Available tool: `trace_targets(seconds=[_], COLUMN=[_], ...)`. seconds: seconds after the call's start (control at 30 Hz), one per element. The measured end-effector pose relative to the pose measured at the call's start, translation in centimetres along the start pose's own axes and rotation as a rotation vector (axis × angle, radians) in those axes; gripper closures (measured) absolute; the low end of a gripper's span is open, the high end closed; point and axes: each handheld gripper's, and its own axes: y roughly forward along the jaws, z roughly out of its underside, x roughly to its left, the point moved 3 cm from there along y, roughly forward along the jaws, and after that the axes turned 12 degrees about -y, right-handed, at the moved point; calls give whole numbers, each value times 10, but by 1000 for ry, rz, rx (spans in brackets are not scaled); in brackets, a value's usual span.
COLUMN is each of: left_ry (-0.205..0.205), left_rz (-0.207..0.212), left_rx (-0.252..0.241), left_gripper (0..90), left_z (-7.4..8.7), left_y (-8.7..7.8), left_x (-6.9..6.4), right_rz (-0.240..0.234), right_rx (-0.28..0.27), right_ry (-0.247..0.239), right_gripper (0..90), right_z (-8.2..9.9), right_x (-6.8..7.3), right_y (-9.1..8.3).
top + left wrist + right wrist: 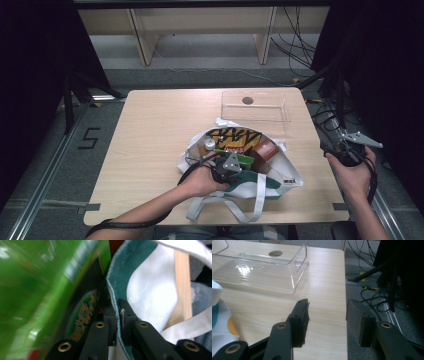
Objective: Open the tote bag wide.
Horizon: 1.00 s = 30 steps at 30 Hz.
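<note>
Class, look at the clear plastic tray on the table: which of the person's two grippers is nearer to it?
Right. The right gripper hangs open off the table's right edge, just short of the clear plastic tray. The left gripper pinches the tote bag's rim, farther from it.

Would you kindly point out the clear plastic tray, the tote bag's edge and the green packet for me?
clear plastic tray [255, 106]: high view, its flat bottom.
tote bag's edge [113, 293]: left gripper view, the teal hem above the jaws.
green packet [47, 287]: left gripper view, its glossy face.
</note>
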Motion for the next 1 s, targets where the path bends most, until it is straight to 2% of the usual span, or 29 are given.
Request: trace_targets(seconds=[0.03,0.07,0.1,0.13,0.2,0.23,0.27,0.3,0.33,0.37,0.4,0.43,0.5,0.57,0.6,0.63,0.67,0.73,0.8,0.83,0.9,0.93,0.97,1.0], left_ry=[-17,-5,-35,-7,-10,-15,-29,8,3,-9,11,-1,-6,3,-3,-3,21,30,29,19,42,42,47,27], left_rz=[4,2,4,2,-6,-7,-9,-17,-14,-16,-21,-20,-22,-24,-28,-28,-36,-36,-36,-23,-8,-8,14,17], left_rx=[-9,11,-13,16,6,0,-4,17,20,12,21,17,16,23,15,15,17,13,3,-20,-33,-33,-64,-107], left_gripper=[855,855,856,856,856,856,855,856,856,856,856,856,855,852,848,837,822,773,690,646,577,547,500,474], left_z=[1,3,3,4,5,5,7,7,8,9,9,10,11,12,12,12,10,8,7,3,0,0,-3,-4], left_y=[3,4,6,5,7,9,10,10,11,13,13,14,15,15,15,15,11,5,1,-9,-22,-22,-35,-42], left_x=[-1,1,-1,1,0,0,-2,0,0,-1,0,0,-1,-1,-2,-2,-3,-5,-7,-11,-13,-13,-16,-18], right_rz=[3,4,5,7,6,6,-4,-10,-9,2,9,9,1,7,-3,-3,6,2,2,-10,-5,-5,-13,-22], right_rx=[-1,-2,-2,-2,-2,9,-6,0,-4,4,8,3,3,-8,-17,-17,-11,-15,-42,-41,-63,-63,-81,-87], right_ry=[-2,-2,-2,-5,-6,36,8,5,6,45,34,22,56,38,10,10,34,35,35,29,16,16,17,-14], right_gripper=[532,532,532,533,532,532,532,533,532,532,532,532,532,531,530,530,527,522,520,518,517,517,515,514], right_z=[0,0,0,0,0,0,0,0,0,-1,-1,-1,-2,-2,-3,-3,-5,-9,-15,-18,-22,-22,-28,-29], right_x=[0,0,0,0,0,4,1,1,1,5,4,3,5,4,2,2,5,5,6,6,7,7,11,10], right_y=[0,0,0,0,0,-1,1,0,1,-1,-1,-1,-2,-2,-1,-1,-4,-8,-11,-15,-17,-17,-20,-21])
